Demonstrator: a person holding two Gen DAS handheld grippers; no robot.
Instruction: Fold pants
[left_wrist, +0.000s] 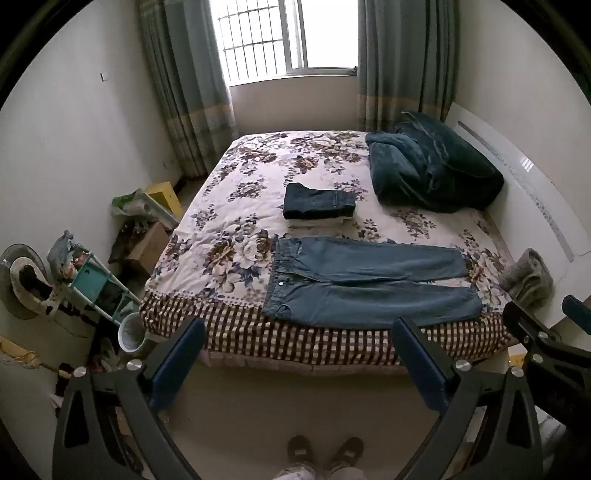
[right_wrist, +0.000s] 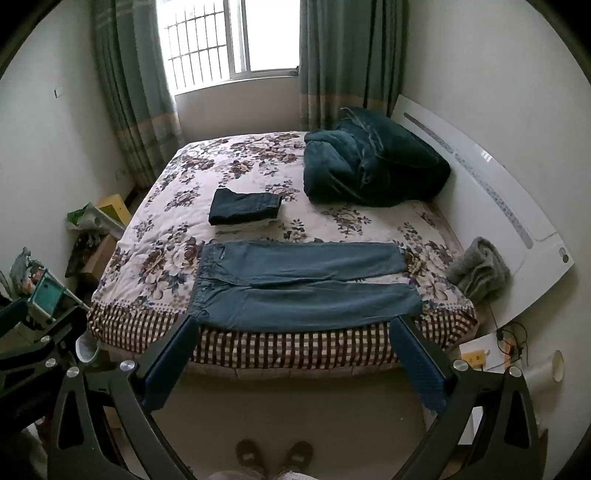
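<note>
Light blue jeans (left_wrist: 369, 282) lie flat and spread out on the near edge of the bed, waistband to the left, both legs stretched to the right; they also show in the right wrist view (right_wrist: 303, 284). My left gripper (left_wrist: 297, 332) is open and empty, held above the floor in front of the bed, short of the jeans. My right gripper (right_wrist: 293, 328) is open and empty too, at the same distance; part of it shows at the right of the left wrist view (left_wrist: 546, 339).
A folded stack with dark jeans on top (left_wrist: 319, 203) sits mid-bed behind the light jeans. A dark green duvet (left_wrist: 436, 170) lies at the back right, a grey knit (left_wrist: 528, 280) by the white headboard (left_wrist: 535, 206). Clutter and a bin (left_wrist: 131, 332) stand on the floor to the left.
</note>
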